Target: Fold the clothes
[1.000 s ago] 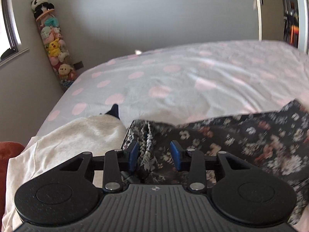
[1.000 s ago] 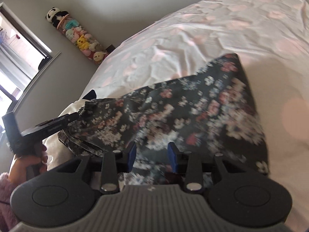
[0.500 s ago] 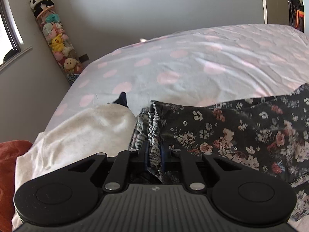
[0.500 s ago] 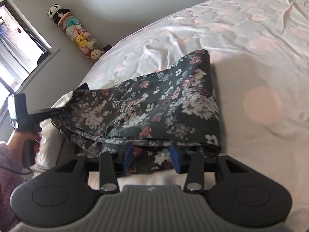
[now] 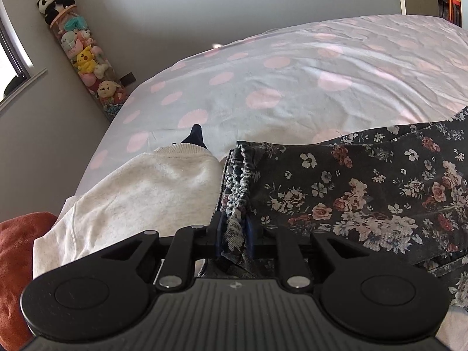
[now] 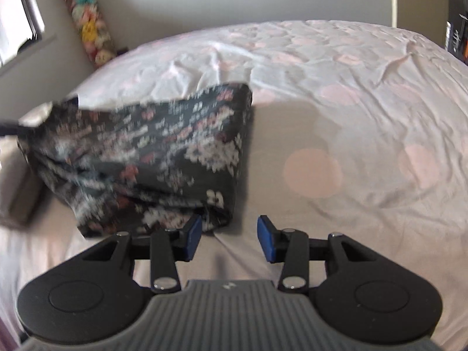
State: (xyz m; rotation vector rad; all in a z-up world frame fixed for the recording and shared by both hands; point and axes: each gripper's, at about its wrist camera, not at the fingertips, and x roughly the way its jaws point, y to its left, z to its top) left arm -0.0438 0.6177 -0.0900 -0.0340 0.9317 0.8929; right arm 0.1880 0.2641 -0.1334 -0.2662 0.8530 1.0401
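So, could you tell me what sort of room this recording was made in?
Most likely a bedroom, perhaps a child's: a bed with a pink-dotted cover fills the view, a tall tube of soft toys stands in the corner, and clothes lie on the bed, among them a floral garment.

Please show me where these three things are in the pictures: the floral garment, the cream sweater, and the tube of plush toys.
floral garment (image 5: 365, 201): left wrist view, on its flat printed cloth.
cream sweater (image 5: 152, 193): left wrist view, on the middle of its body.
tube of plush toys (image 5: 84, 58): left wrist view, on the yellow toy inside.
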